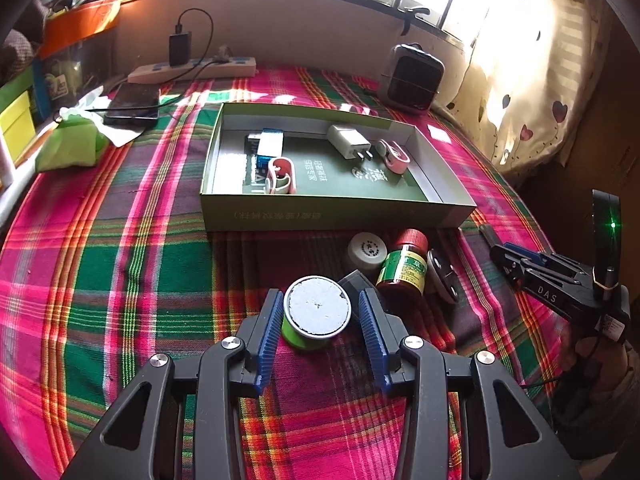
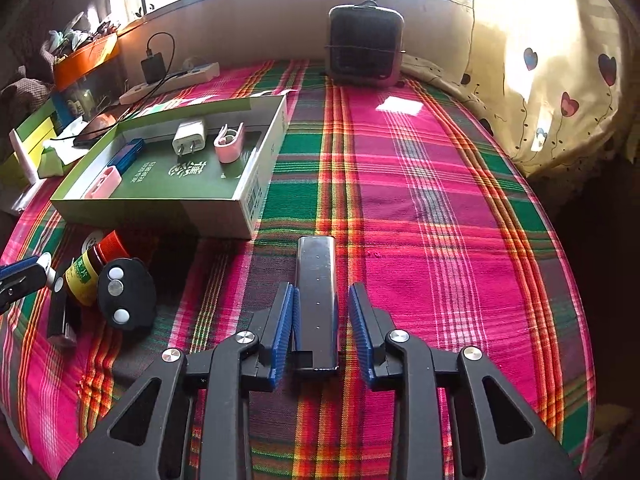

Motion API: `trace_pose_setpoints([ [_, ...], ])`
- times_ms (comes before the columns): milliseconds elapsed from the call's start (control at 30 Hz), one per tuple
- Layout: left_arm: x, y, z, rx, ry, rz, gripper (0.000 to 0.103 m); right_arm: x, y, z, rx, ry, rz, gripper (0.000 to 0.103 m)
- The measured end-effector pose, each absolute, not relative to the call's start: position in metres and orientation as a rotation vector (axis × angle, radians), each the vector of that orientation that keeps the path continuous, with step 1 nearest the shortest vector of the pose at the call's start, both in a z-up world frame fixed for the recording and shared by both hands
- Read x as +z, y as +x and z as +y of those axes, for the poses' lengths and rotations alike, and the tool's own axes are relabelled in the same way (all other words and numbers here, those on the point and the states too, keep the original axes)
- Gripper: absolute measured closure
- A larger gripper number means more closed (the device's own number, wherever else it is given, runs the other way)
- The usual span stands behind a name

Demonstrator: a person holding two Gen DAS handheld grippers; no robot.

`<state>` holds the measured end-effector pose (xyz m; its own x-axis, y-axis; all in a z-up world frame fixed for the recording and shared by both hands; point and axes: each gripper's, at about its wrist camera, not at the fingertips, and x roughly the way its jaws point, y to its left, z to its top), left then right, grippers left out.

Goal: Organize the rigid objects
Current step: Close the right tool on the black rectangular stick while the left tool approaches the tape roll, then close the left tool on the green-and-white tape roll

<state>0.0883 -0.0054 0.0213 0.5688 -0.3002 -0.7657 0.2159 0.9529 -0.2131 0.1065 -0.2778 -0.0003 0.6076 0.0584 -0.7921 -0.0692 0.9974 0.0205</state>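
Note:
A green spool [image 1: 317,306] with a white top stands on the plaid cloth between the jaws of my left gripper [image 1: 320,294]. That gripper is open: its left pad is against the spool and a thin gap shows at the right pad. My right gripper [image 2: 321,288] is shut on a flat metal bar [image 2: 316,264] lying on the cloth, one pad on each long side. The green box [image 1: 340,216] beyond holds a white plug [image 1: 348,140], two pink clips [image 1: 280,176] and a blue item [image 1: 268,144].
Loose items lie beside the spool: a red-capped bottle [image 1: 404,268], a white jar [image 1: 366,250] and a black piece with silver studs [image 2: 124,296]. A small heater [image 2: 364,44], a power strip [image 1: 192,70] and a phone [image 1: 132,104] sit at the back.

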Motion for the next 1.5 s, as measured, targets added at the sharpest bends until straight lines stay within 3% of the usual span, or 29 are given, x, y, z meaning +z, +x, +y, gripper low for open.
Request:
trace_pose_setpoints([
  [967,0.011,0.095,0.011,-0.204,-0.109,0.924,0.065,-0.001,0.105,-0.283,0.087,0.003,0.913,0.079],
  [1167,0.011,0.094,0.012,-0.200,-0.112,0.914,0.070,-0.001,0.105,-0.283,0.085,-0.001,0.913,0.079],
  [1500,0.012,0.094,0.015,-0.192,-0.116,0.905,0.070,-0.001,0.105,-0.282,0.083,-0.005,0.914,0.079],
])
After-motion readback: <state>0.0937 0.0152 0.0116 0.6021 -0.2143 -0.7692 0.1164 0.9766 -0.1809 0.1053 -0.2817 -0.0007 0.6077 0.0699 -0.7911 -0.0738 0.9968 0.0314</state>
